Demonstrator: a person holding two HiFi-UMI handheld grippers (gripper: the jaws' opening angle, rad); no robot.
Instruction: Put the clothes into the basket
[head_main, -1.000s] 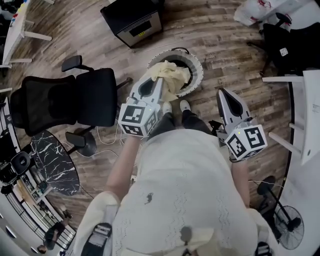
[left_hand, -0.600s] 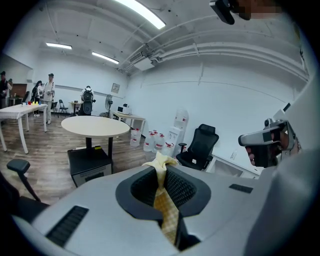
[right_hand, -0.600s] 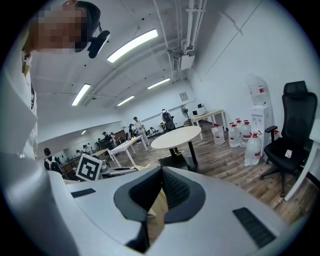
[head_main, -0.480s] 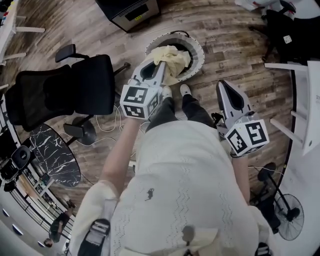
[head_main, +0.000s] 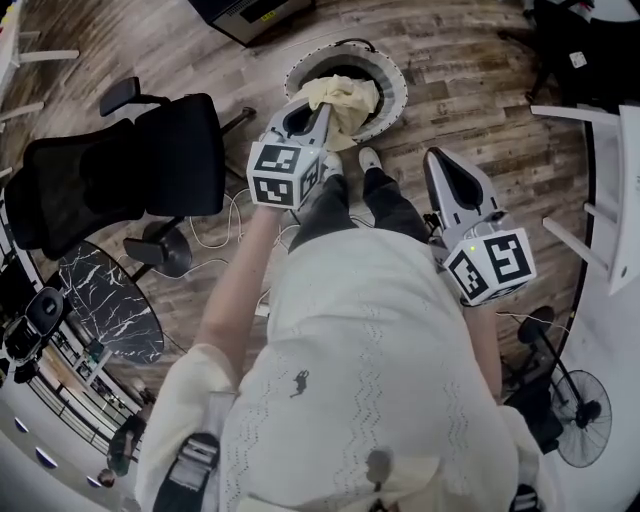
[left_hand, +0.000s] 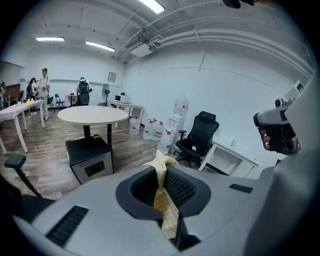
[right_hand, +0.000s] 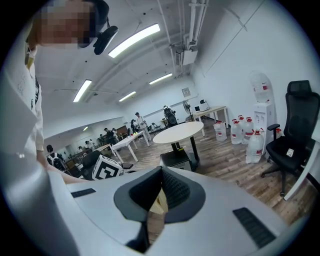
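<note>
A pale yellow cloth (head_main: 347, 100) hangs over the round white basket (head_main: 393, 72) on the wooden floor, its lower folds draping into the dark inside. My left gripper (head_main: 322, 110) is shut on the cloth's upper edge, just at the basket's near rim. In the left gripper view the yellow fabric (left_hand: 165, 212) is pinched between the ribbed pads, with a tuft sticking out past the tips of the left gripper (left_hand: 161, 172). My right gripper (head_main: 432, 157) hovers to the right of the basket, apart from it. In its own view the right gripper (right_hand: 161, 175) stands shut with nothing in it.
A black office chair (head_main: 120, 180) stands left of the basket, with a marble-topped round table (head_main: 105, 310) nearer. A black box (head_main: 245, 12) sits beyond the basket. White desks (head_main: 615, 200) line the right side and a floor fan (head_main: 585, 430) stands low right. The person's shoes (head_main: 368, 157) are beside the basket.
My left gripper has sunk toward the basket with the yellow cloth, which now hangs lower into it. The right gripper has dropped slightly.
</note>
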